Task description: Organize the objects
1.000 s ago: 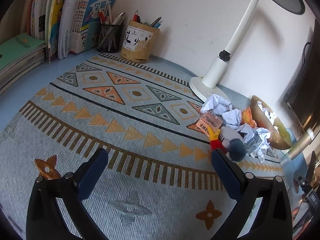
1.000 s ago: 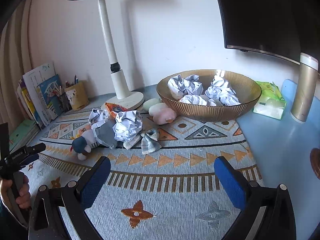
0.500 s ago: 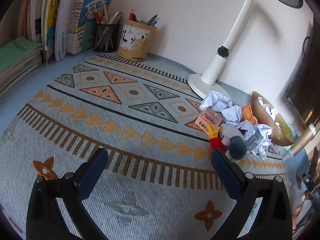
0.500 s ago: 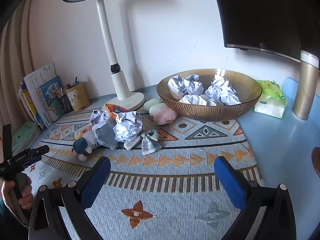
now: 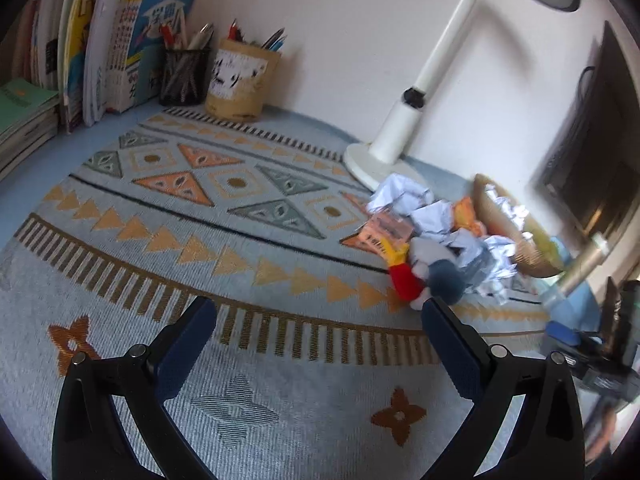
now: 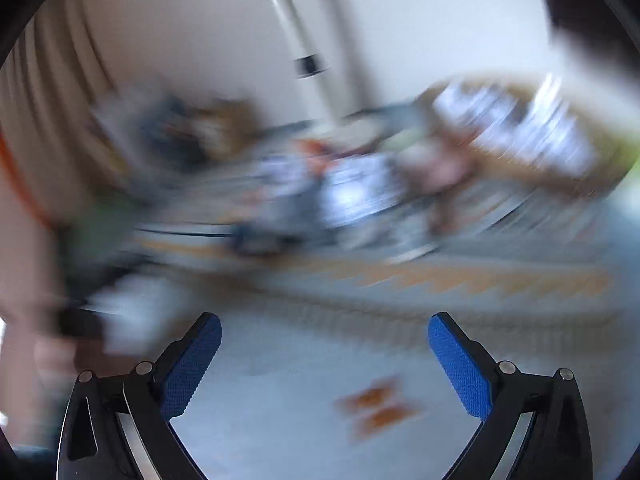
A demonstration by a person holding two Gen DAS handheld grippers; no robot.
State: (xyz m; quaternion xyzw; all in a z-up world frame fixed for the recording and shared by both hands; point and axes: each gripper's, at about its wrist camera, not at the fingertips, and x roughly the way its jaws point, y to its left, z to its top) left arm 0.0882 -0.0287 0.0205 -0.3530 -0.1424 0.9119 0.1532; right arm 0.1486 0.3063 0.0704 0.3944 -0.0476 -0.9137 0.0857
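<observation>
Loose clutter pile (image 5: 432, 240) — crumpled paper balls, plush toy (image 5: 434, 270), orange packet (image 5: 382, 232) — lay on patterned mat ahead-right of left tongs (image 5: 320, 344), toy just beyond right fingertip. Woven bowl (image 5: 516, 240) past pile already held several paper balls; judged partly done, pile left to sort. Left tongs spread wide, empty, touching nothing. Right tongs (image 6: 325, 356) likewise wide and empty; that view heavily motion-blurred, pile vaguely ahead.
</observation>
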